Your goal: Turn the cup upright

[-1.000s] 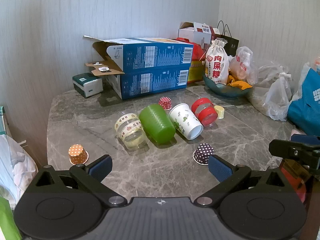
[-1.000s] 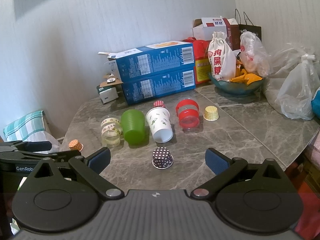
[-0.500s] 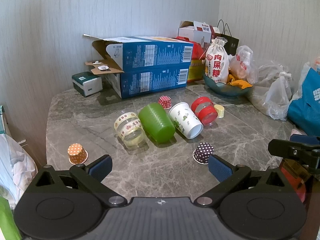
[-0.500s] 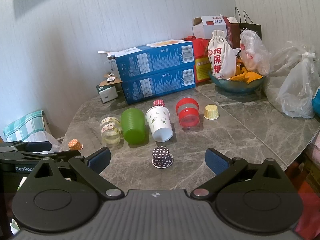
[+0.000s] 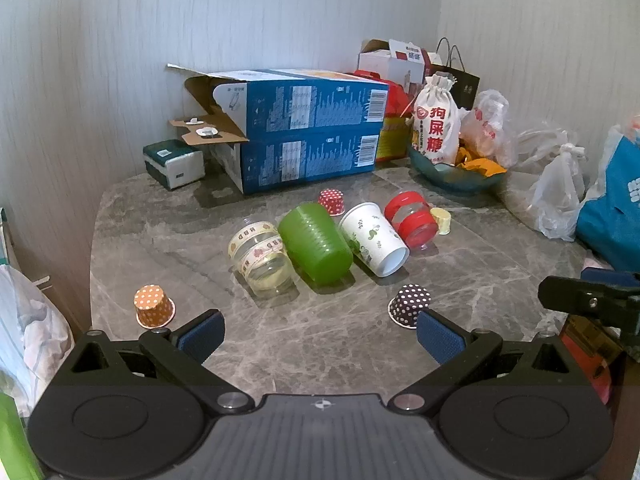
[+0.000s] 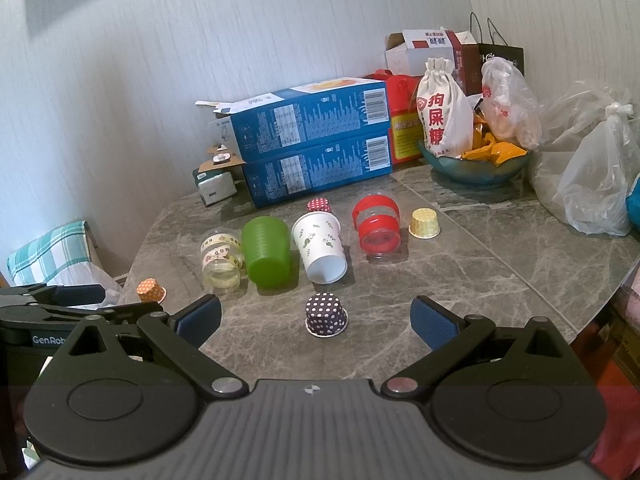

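Observation:
Several cups lie on their sides in a row on the grey marble table [image 5: 320,352]: a clear taped cup [image 5: 262,254], a green cup [image 5: 316,248], a white leaf-print paper cup [image 5: 374,238] and a red-banded clear cup [image 5: 412,220]. The same row shows in the right wrist view: the clear cup [image 6: 222,258], green cup [image 6: 266,254], white cup [image 6: 322,246], red cup [image 6: 376,224]. My left gripper [image 5: 320,330] is open and empty, near the table's front. My right gripper [image 6: 316,318] is open and empty, with an upside-down dark dotted paper cup [image 6: 326,315] between its fingers' line.
Small upside-down paper cups stand around: orange [image 5: 153,306], dark dotted [image 5: 410,304], red dotted [image 5: 332,201], yellow [image 6: 424,223]. Two stacked blue boxes [image 5: 308,132], a tissue pack [image 5: 174,163], a bowl with bags [image 6: 476,160] and plastic bags [image 6: 592,184] line the back and right.
Both views have shifted only slightly; the cups have not moved and both grippers stay open.

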Demonstrator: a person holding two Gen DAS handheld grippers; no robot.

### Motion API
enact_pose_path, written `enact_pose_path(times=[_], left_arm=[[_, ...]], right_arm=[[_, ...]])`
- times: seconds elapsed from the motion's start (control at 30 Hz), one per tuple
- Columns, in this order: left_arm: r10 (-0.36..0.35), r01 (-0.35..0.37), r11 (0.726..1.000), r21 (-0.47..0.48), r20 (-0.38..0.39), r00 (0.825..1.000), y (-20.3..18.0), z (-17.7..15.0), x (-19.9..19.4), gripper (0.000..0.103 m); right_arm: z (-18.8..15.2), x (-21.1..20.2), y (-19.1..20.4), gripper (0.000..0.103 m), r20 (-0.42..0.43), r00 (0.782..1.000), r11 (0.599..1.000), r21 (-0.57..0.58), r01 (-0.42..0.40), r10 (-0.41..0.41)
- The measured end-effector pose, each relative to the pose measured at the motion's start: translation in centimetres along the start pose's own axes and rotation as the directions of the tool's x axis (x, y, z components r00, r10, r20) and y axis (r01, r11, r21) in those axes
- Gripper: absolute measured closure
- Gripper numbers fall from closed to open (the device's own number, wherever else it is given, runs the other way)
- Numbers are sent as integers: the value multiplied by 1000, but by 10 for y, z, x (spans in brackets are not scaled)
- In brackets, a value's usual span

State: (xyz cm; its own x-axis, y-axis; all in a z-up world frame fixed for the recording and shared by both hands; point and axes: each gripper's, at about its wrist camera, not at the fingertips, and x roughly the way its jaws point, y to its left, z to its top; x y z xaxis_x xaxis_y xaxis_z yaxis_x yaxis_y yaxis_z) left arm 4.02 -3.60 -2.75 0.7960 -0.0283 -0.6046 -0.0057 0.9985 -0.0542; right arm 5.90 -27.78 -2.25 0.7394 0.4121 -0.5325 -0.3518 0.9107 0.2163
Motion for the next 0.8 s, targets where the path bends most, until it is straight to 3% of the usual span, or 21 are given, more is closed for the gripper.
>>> enact_pose_path(times=[0.13, 0.3, 0.4, 0.5, 0.63, 0.8], left_arm=[[9, -8, 1000, -8, 12, 1000, 6, 0, 4, 0], [23, -18, 999, -36, 123, 992, 22, -4, -2, 0], [35, -33, 999, -20, 103, 994, 32, -4, 6, 0], [44, -45, 999, 3, 51, 998, 43, -10, 17, 0], [26, -21, 996, -84, 55, 998, 72, -21, 12, 0], [109, -101, 990, -102, 69, 992, 93, -26, -1, 0]], right_arm=[[3, 4, 3, 1, -3, 1000, 1000, 1, -7, 7], [9, 16, 7, 1, -20, 999, 999, -12, -51, 50], [14, 32, 9, 1, -48, 995, 996, -14, -90, 89], [23, 56, 18, 1, -87, 990, 993, -26, -117, 115], [43, 98, 50, 3, -136, 973, 977, -79, -197, 186], [63, 170, 97, 17, -254, 950, 964, -142, -223, 182]])
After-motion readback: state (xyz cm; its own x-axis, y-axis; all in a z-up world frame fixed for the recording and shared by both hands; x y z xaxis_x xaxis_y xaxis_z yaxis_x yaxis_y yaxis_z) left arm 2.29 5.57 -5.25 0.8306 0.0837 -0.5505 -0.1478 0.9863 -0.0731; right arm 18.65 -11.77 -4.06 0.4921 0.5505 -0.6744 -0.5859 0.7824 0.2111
